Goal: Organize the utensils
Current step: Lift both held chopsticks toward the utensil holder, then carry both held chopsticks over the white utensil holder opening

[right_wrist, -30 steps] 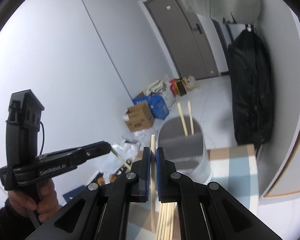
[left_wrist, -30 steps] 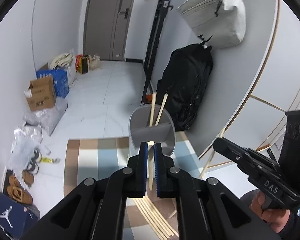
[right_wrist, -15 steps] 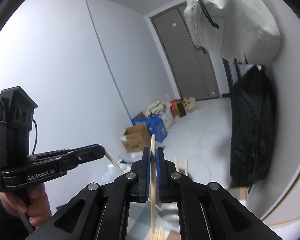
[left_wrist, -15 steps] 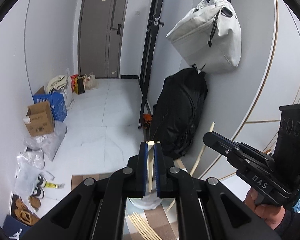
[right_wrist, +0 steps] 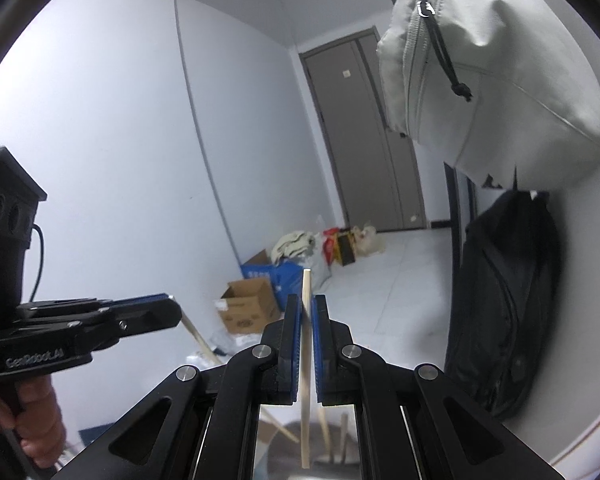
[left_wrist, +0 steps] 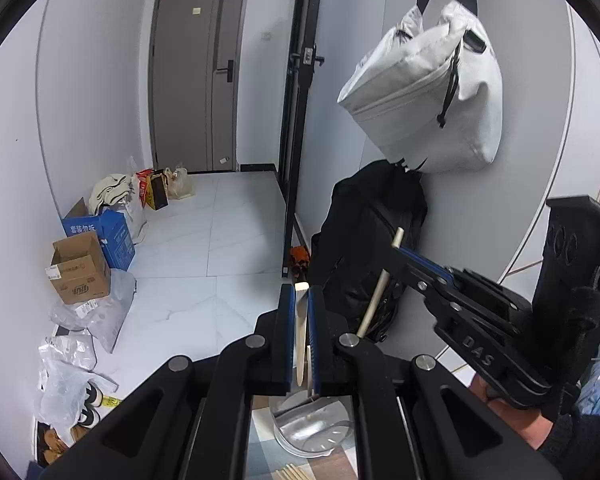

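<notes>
My left hand-held gripper [left_wrist: 301,312] pinches one chopstick [left_wrist: 301,340], my right hand-held gripper [right_wrist: 307,322] pinches another [right_wrist: 305,360], both running twelve to six. The holder [left_wrist: 312,432] sits at six o'clock below both, tips hanging over its mouth; neither looks clearly nearer.

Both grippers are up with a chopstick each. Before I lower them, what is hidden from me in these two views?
- Holder: left wrist view, mostly behind the left gripper; its far rim is hidden.
- Holder again: right wrist view, blurred and cut by the bottom edge behind the right gripper.
- Loose chopsticks: left wrist view, cut by the bottom edge; count unclear.
- Lower end of the left chopstick: hidden between the fingers.
</notes>
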Tool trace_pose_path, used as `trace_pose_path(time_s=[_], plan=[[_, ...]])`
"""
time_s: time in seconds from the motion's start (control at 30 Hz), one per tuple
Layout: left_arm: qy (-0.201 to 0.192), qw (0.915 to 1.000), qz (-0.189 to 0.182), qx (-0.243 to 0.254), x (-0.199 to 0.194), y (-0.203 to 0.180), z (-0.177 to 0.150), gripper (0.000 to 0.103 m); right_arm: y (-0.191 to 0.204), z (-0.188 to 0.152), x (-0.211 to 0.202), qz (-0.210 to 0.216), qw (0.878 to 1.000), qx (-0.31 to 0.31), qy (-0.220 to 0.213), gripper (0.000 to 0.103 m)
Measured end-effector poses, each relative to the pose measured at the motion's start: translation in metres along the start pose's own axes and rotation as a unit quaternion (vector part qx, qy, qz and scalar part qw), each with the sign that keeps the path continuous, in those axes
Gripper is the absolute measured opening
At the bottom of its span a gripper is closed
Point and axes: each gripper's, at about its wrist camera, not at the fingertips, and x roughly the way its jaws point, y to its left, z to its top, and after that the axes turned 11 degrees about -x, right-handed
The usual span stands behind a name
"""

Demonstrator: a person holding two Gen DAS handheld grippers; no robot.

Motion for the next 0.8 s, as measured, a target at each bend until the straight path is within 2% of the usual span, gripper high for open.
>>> trace_pose_path(time_s=[0.33, 0.4, 0.63, 0.8], plan=[[0.035, 0.9994, -0.004, 0.000, 0.034, 0.014, -0.007, 0.002, -0.011, -0.030, 0.046, -0.012, 1.000, 0.020, 0.016, 0.005], [0.036, 0.9992, -0.015, 0.001, 0.037, 0.015, -0.008, 0.002, -0.014, -0.036, 0.050, -0.009, 0.999, 0.026, 0.019, 0.005], [0.055, 0.9982, -0.009, 0.024, 0.053, 0.011, -0.012, 0.002, -0.022, -0.046, 0.056, -0.001, 0.999, 0.036, 0.026, 0.005], [0.068, 0.9974, -0.016, 0.017, 0.060, 0.013, -0.016, 0.002, -0.022, -0.053, 0.055, 0.009, 0.999, 0.035, 0.032, 0.005]])
